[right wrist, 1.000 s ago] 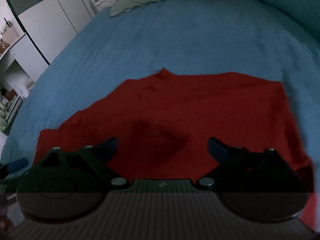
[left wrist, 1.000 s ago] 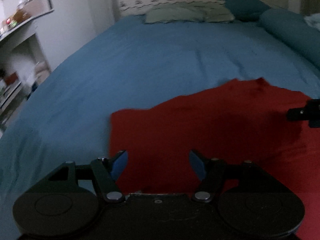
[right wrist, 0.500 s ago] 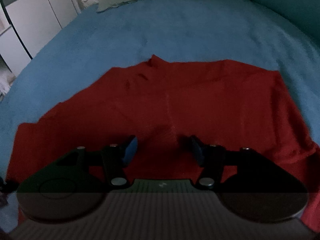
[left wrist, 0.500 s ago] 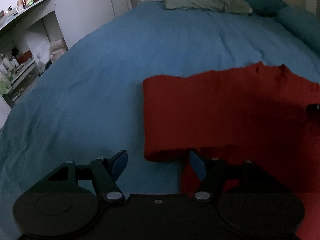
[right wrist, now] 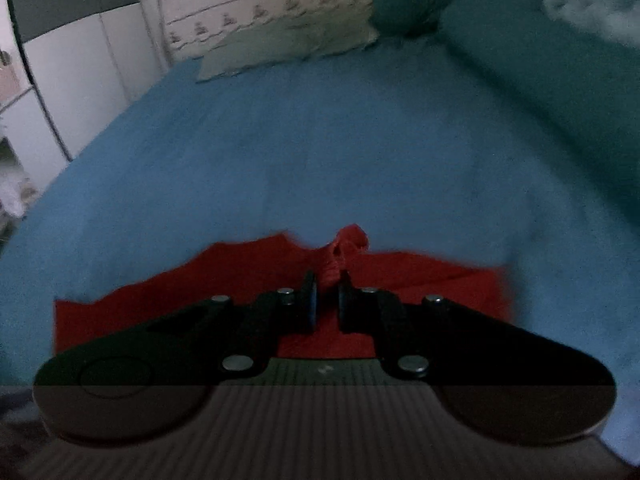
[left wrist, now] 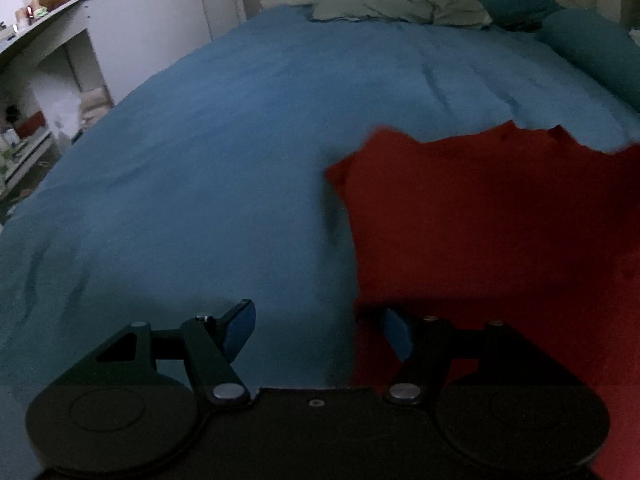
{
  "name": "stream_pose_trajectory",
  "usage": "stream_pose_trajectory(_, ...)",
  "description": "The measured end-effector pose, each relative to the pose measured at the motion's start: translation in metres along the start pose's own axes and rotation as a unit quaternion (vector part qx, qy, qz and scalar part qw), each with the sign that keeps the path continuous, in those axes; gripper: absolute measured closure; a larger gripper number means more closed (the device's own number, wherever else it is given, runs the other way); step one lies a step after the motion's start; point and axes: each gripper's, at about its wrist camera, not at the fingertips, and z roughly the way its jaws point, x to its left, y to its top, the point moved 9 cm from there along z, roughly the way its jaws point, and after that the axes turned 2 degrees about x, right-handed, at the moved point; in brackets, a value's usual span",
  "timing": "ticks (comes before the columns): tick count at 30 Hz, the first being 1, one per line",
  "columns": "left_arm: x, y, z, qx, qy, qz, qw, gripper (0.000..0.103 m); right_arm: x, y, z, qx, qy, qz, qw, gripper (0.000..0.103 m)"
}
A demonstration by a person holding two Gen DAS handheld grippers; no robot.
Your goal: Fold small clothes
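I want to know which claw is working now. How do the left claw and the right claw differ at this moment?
The right claw is shut on a bunched fold of the red garment; the left claw is open and holds nothing. The right claw has cloth between its fingers; the left claw has mostly blue bedspread between its fingers, the garment's edge at one pad. Both have black frames and blue pads.

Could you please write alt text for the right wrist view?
The right gripper is shut on a bunched fold of the red cloth garment, which lies on a blue bedspread. Pale pillows sit at the far end.
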Motion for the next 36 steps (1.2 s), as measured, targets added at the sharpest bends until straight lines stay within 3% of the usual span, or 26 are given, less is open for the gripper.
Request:
stream_pose_trajectory(3, -0.007, -0.001, 0.007, 0.006, 0.005, 0.008, 0.9999, 0.029, -0.04, -0.02, 0.009, 0.017, -0.026, -0.003, 1.0, 0.079)
stream_pose_trajectory(5, -0.007, -0.001, 0.007, 0.005, 0.009, 0.007, 0.9999, 0.03, -0.056, -0.04, 0.021, 0.035, -0.02, 0.003, 0.999, 0.079)
stream_pose_trajectory(12, -0.006, -0.005, -0.005, 0.033, 0.008, 0.017, 0.9993, 0.035, -0.075, -0.073, 0.036, 0.064, -0.031, 0.023, 0.997, 0.078)
stream_pose_trajectory(15, -0.012, -0.001, -0.021, 0.028, -0.015, 0.029, 0.9991, 0.039, -0.079, -0.081, 0.033, 0.071, -0.037, 0.012, 0.997, 0.074)
stream_pose_trajectory(16, -0.017, 0.003, -0.027, 0.02, -0.023, 0.037, 0.9989, 0.037, -0.08, -0.08, 0.029, 0.071, -0.038, 0.014, 0.997, 0.07)
stream_pose_trajectory(18, -0.028, 0.015, -0.038, 0.001, -0.044, 0.052, 0.9977, 0.036, -0.076, -0.076, 0.02, 0.067, -0.043, 0.012, 0.997, 0.036)
stream_pose_trajectory(20, -0.042, 0.028, -0.042, -0.012, -0.07, 0.055, 0.9959, 0.033, -0.063, -0.071, 0.01, 0.04, -0.037, 0.0, 0.999, 0.015)
stream_pose_trajectory(21, -0.048, 0.034, -0.04, -0.014, -0.08, 0.056, 0.9951, 0.032, -0.053, -0.069, 0.004, 0.026, -0.02, -0.012, 0.999, 0.011)
stream_pose_trajectory(25, -0.071, 0.045, -0.015, -0.01, -0.104, 0.062, 0.9926, 0.032, -0.023, -0.078, 0.017, 0.038, 0.027, -0.031, 0.998, 0.011)
stream_pose_trajectory(28, -0.071, 0.03, 0.016, 0.047, -0.106, 0.056, 0.9917, 0.031, -0.029, -0.092, 0.037, 0.067, 0.017, -0.012, 0.998, 0.011)
stream_pose_trajectory(31, -0.065, 0.021, 0.014, 0.043, -0.111, 0.043, 0.992, 0.031, -0.04, -0.105, 0.038, 0.049, 0.029, 0.01, 0.998, 0.01)
stream_pose_trajectory(36, -0.061, 0.02, 0.01, 0.042, -0.109, 0.041, 0.9924, 0.031, -0.039, -0.11, 0.036, 0.043, 0.028, -0.021, 0.998, 0.01)
